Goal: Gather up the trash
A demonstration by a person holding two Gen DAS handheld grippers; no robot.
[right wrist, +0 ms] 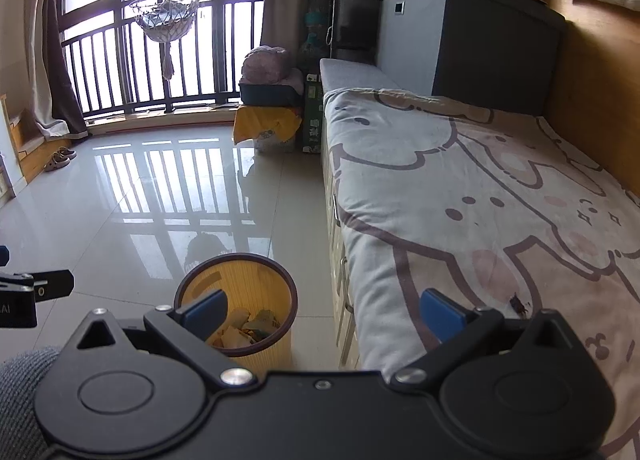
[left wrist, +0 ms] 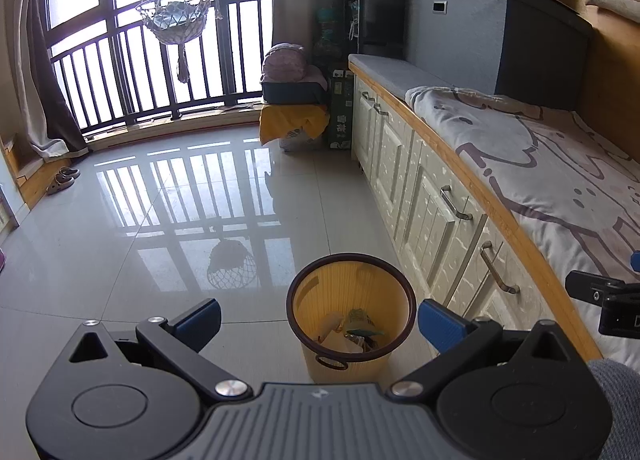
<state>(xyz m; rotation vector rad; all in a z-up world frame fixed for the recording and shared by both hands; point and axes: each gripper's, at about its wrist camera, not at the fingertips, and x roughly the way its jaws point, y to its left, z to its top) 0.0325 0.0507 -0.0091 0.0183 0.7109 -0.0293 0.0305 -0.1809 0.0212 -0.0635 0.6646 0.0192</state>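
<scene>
A yellow waste bin (left wrist: 311, 302) with a dark rim stands on the tiled floor beside the bench drawers. Crumpled paper and wrapper trash (left wrist: 352, 334) lies in its bottom. My left gripper (left wrist: 320, 320) hangs open above and just in front of the bin, nothing between its blue pads. In the right wrist view the same bin (right wrist: 276, 284) sits lower left, with trash (right wrist: 250, 326) inside. My right gripper (right wrist: 322, 314) is open and empty, spanning the bin's right side and the blanket edge. A small dark scrap (right wrist: 519, 304) lies on the blanket near the right finger.
A patterned blanket (right wrist: 460, 196) covers the bench bed above white drawers (left wrist: 424, 200). A grey storage box (left wrist: 480, 32) stands at the bed's far end. Stacked bags and a yellow cloth (left wrist: 292, 120) sit by the window railing. Slippers (left wrist: 62, 178) lie far left.
</scene>
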